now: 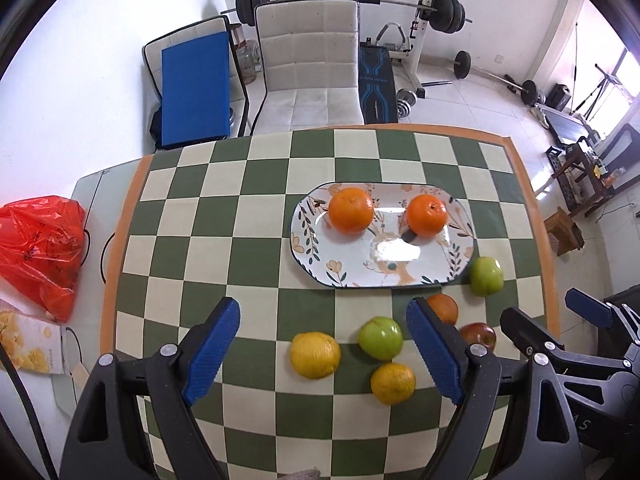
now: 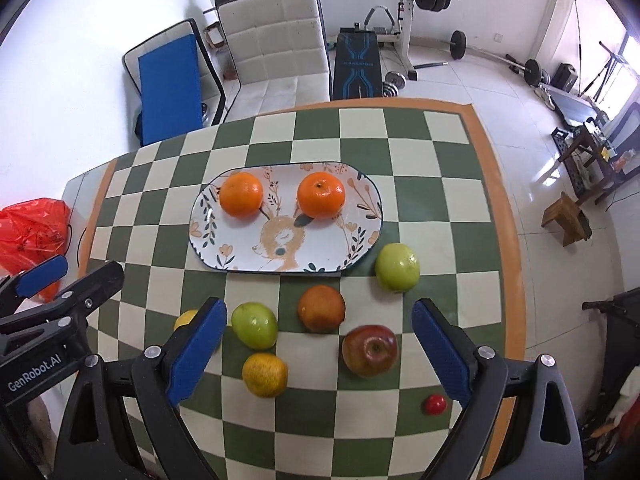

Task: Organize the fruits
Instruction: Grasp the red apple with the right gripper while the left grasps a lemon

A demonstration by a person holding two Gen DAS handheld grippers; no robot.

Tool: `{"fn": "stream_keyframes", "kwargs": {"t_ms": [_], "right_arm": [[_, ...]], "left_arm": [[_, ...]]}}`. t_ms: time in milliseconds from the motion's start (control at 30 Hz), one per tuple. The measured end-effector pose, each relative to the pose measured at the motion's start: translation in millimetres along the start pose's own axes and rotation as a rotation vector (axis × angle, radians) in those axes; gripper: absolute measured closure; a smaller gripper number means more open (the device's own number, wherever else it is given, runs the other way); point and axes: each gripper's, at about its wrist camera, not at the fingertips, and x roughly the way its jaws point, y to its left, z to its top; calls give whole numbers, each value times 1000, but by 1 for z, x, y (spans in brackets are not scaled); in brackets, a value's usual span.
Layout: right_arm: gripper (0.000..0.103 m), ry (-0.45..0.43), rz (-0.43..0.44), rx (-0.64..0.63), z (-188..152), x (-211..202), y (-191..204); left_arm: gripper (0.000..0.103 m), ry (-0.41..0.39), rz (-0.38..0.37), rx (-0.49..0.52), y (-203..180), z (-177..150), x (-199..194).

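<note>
Both the left gripper (image 1: 322, 344) and the right gripper (image 2: 316, 350) hang over the table (image 2: 440, 152) with fingers spread wide and empty, loose fruit (image 2: 370, 349) lying between and just beyond them, short of the plate (image 2: 360, 220) holding two oranges (image 2: 241, 194), probably sorted by kind.

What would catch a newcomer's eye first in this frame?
First, the green-and-cream checked tablecloth, and at its middle an oval deer-patterned plate with two oranges side by side along its far edge. Nearer the camera, loose fruit lies off the plate: two green apples, a red apple and a lemon. Both grippers are open and empty.
</note>
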Motion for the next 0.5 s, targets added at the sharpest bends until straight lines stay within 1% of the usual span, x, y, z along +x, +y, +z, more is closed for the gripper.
{"fn": "stream_keyframes", "kwargs": {"t_ms": [67, 167, 200, 267, 367, 467, 500], "right_arm": [[7, -20, 5, -5, -13, -24, -1], [7, -46, 14, -5, -28, -48, -4], [7, -59, 14, -7, -35, -66, -12], [7, -77, 11, -9, -46, -85, -18], [7, -90, 29, -4, -64, -118, -37], [7, -108, 43, 1, -77, -145, -51], [7, -113, 50, 4, -80, -149, -53]], "left_arm": [[18, -12, -12, -1, 0, -7, -11], [18, -37, -20, 5, -2, -16, -28], [18, -43, -20, 7, -3, -19, -33], [18, -55, -28, 6, -4, -25, -42], [18, -64, -41, -3, -3, -31, -53], [18, -82, -48, -12, -1, -33, -64], [18, -105, -44, -25, 0, -33, -65]]}}
